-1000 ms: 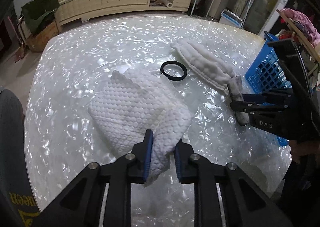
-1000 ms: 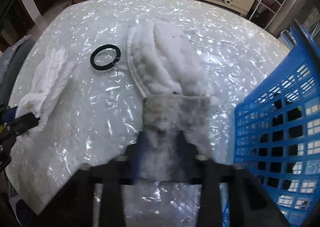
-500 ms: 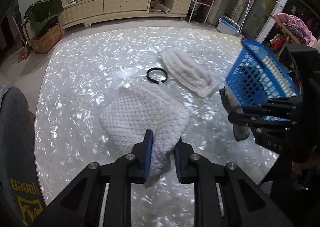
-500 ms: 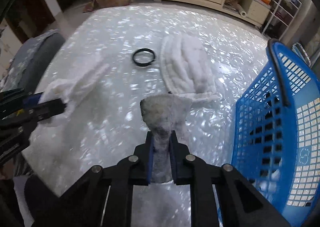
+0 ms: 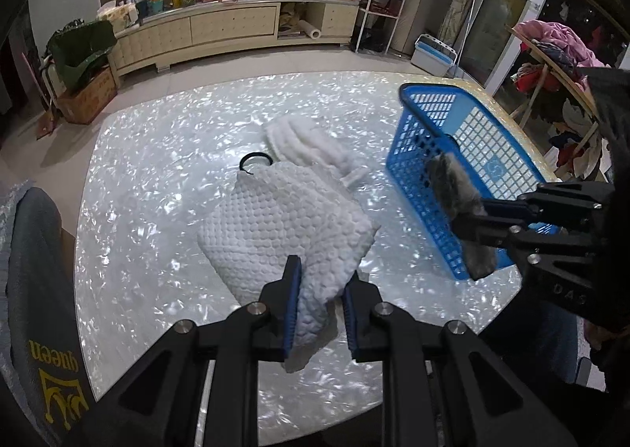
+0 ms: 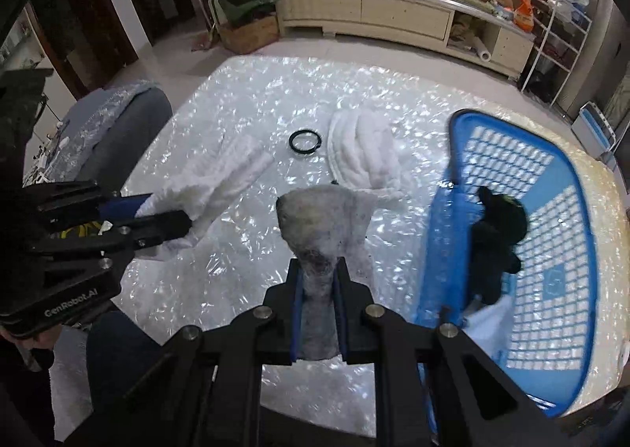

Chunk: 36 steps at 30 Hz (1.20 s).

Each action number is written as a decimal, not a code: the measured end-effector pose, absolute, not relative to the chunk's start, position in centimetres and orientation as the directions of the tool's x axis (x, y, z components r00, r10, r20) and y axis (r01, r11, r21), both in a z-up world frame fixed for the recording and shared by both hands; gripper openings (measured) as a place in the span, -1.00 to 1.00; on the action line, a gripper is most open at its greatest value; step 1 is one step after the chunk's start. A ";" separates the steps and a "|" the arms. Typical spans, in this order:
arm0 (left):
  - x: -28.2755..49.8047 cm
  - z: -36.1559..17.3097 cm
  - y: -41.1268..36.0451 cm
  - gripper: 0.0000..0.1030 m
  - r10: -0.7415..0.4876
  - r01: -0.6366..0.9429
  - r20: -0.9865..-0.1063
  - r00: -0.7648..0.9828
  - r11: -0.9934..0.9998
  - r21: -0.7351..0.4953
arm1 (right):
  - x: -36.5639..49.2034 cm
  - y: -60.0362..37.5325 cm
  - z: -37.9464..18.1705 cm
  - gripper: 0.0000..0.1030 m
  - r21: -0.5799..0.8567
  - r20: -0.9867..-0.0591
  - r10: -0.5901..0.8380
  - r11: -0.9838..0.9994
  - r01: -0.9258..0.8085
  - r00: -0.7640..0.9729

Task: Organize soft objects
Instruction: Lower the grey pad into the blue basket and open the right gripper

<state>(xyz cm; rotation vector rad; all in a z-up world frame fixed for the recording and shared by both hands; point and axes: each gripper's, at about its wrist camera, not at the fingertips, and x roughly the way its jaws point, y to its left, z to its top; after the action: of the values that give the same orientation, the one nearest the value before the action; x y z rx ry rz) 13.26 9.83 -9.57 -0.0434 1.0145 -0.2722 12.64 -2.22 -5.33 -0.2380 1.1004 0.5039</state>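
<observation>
Task judged approx. midway. Inside the blue plastic lattice basket a black soft item and sth. white at the near wall are seen. The white honeycomb-textured cloth is pinched by the left gripper, left of the basket, off the pearly white desk. The grey-white fuzzy cloth is clamped in the right gripper, jaws having just closed on it, just beside the basket. Not yet handled: white ribbed fluffy cloth and black ring, on desk left of the basket.
</observation>
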 end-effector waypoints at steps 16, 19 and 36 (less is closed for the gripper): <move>12.9 -6.0 2.2 -0.64 -0.244 0.267 -0.812 0.531 0.957 -0.113 | 10.7 -11.0 -0.8 -0.73 0.050 -0.855 0.279 0.884 -0.465 0.437; 13.3 -6.2 0.8 -0.64 -0.247 0.279 -0.816 0.522 0.954 -0.110 | 11.3 -12.5 -0.6 -0.73 0.045 -0.857 0.267 0.890 -0.453 0.440; 16.0 -9.5 0.9 -0.64 -0.257 0.268 -0.843 0.472 0.953 -0.141 | 18.3 -15.5 -9.3 -0.71 0.020 -0.953 0.131 0.928 -0.372 0.274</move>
<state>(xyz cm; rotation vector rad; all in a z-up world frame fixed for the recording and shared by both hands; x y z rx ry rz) 15.97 0.92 -9.52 0.0114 1.0304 -0.3210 18.33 -15.51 -9.33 -0.2233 1.2506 0.3415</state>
